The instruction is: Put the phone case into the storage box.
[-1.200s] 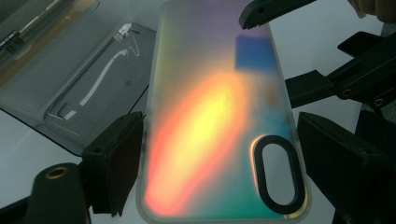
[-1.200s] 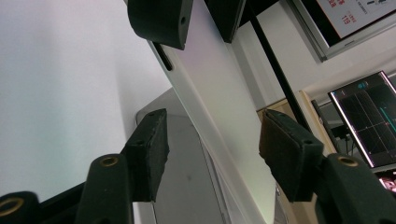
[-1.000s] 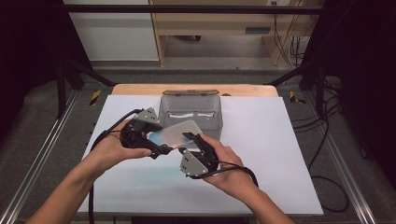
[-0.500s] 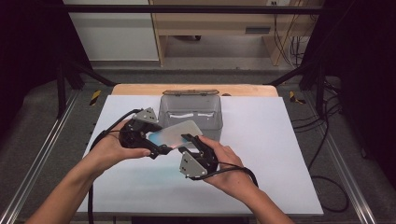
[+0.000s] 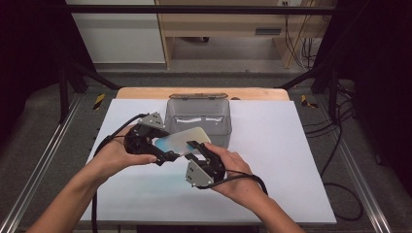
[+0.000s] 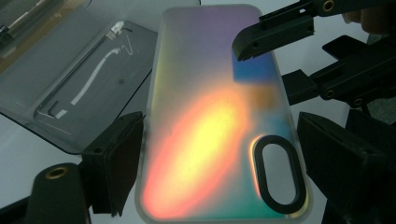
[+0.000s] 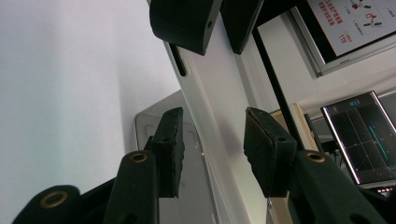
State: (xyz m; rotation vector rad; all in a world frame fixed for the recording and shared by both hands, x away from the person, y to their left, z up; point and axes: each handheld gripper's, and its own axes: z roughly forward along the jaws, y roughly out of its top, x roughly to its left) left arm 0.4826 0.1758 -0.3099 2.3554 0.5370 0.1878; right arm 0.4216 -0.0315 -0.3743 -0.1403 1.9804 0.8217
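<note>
While the left gripper (image 5: 163,154) clamped the phone case (image 6: 219,116), the right gripper (image 7: 212,144), jaws just closing around its edge without touching, needed a firm pinch next for the handover.

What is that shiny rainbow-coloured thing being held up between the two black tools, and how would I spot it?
Start at the white table and find the clear grey plastic box near its far edge. Just in front, held above the table, is a flat frosted phone case with rounded corners. Its orange-to-blue shimmer and black oval camera cutout set it apart from the dull grey box.
</note>
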